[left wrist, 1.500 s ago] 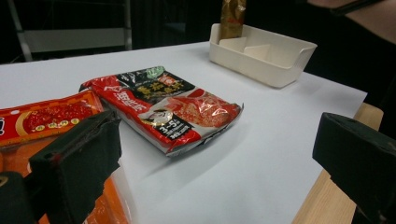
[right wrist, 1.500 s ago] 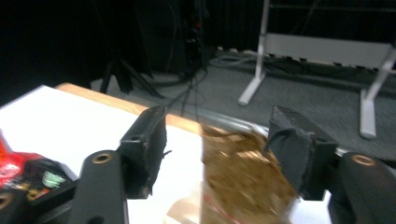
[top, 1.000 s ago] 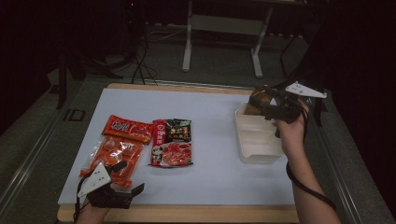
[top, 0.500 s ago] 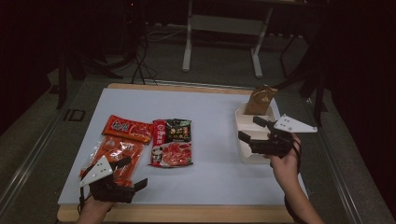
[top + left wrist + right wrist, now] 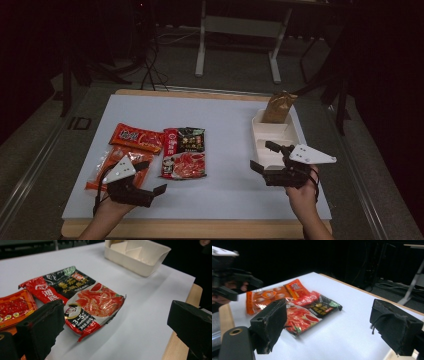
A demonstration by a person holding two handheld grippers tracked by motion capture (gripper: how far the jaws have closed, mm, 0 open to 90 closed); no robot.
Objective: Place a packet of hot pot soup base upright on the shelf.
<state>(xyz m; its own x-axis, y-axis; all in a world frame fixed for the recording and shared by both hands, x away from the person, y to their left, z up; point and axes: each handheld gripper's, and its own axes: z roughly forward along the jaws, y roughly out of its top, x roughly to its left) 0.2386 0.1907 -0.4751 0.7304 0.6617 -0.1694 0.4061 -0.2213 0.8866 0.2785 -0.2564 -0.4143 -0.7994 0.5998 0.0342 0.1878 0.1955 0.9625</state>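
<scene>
Both the left gripper [image 5: 150,181] and right gripper [image 5: 263,157] gape empty. The glossy red-and-black sauce pouch [image 5: 184,152] lies flat at ten o'clock from the right gripper; its slick film may slide away under a shallow pinch.

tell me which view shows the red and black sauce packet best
The left gripper view: the red and black sauce packet lies close and sharp ahead of the open left tool, its print and crumpled corner clear. The high view shows the packet whole but small, beside two orange packets. The right gripper view shows it farther off, partly behind a jaw.

Both hand-held grippers [image 5: 150,177] [image 5: 261,157] hover with jaws spread.
</scene>
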